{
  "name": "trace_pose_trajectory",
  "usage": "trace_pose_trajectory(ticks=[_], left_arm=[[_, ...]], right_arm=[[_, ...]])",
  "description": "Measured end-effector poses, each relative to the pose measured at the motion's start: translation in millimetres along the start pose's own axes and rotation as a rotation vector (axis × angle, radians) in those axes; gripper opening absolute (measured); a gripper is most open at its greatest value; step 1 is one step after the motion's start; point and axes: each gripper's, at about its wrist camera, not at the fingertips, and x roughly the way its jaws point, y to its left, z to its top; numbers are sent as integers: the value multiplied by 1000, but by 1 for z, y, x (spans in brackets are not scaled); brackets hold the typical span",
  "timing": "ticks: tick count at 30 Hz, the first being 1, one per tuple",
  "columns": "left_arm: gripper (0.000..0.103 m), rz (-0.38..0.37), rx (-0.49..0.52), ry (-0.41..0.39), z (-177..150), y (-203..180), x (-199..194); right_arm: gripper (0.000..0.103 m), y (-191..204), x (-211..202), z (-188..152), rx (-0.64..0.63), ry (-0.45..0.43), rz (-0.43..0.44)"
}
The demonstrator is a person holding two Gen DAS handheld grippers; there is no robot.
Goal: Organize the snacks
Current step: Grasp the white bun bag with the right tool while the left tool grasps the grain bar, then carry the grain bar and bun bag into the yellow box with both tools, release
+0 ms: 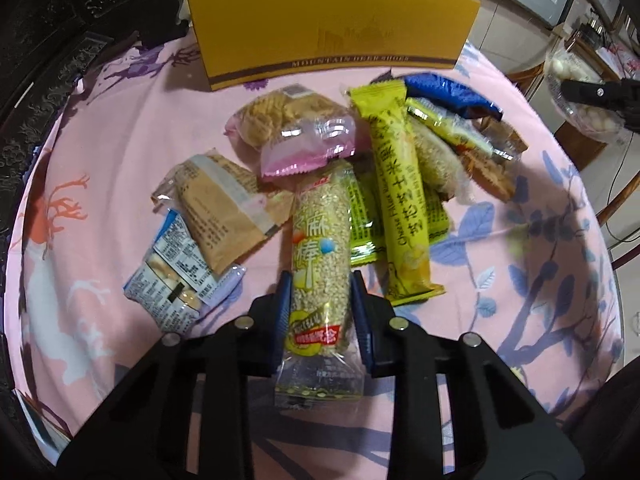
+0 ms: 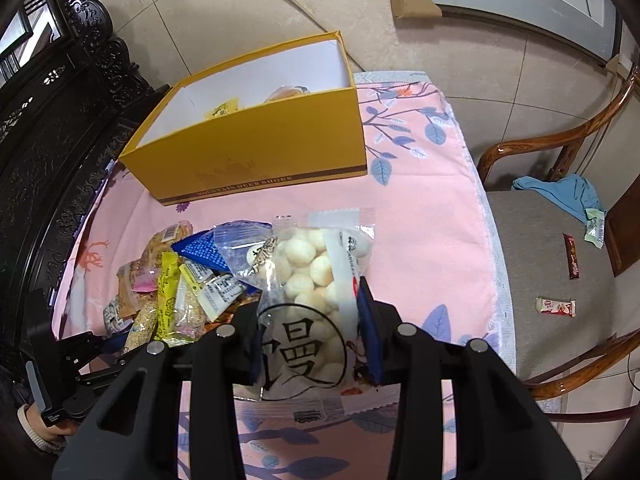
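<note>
The table (image 2: 432,216) lies bare to the right of the right hand-held gripper (image 2: 308,332); the yellow box (image 2: 256,152) stands open beyond it. That gripper clasps a bag of white puff balls (image 2: 308,264). The left hand-held gripper (image 1: 320,316) grips a sesame bar (image 1: 318,240), snack pile (image 1: 400,152) just ahead.
</note>
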Motion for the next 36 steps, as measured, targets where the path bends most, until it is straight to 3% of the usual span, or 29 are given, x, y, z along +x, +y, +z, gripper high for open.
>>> trace_pose_trajectory(ticks=[15,26,36], left_arm=[[29,-13,-25,-146,14,5,-72],[29,3,-67,-319,90,13,-127],[29,5,-87,-427,167,14,-156]], right_arm=[[39,18,-24,9,-12,-57,56],[39,35,-49,44,-30,-147,81],[39,52,-67,105,-76,-261,109]])
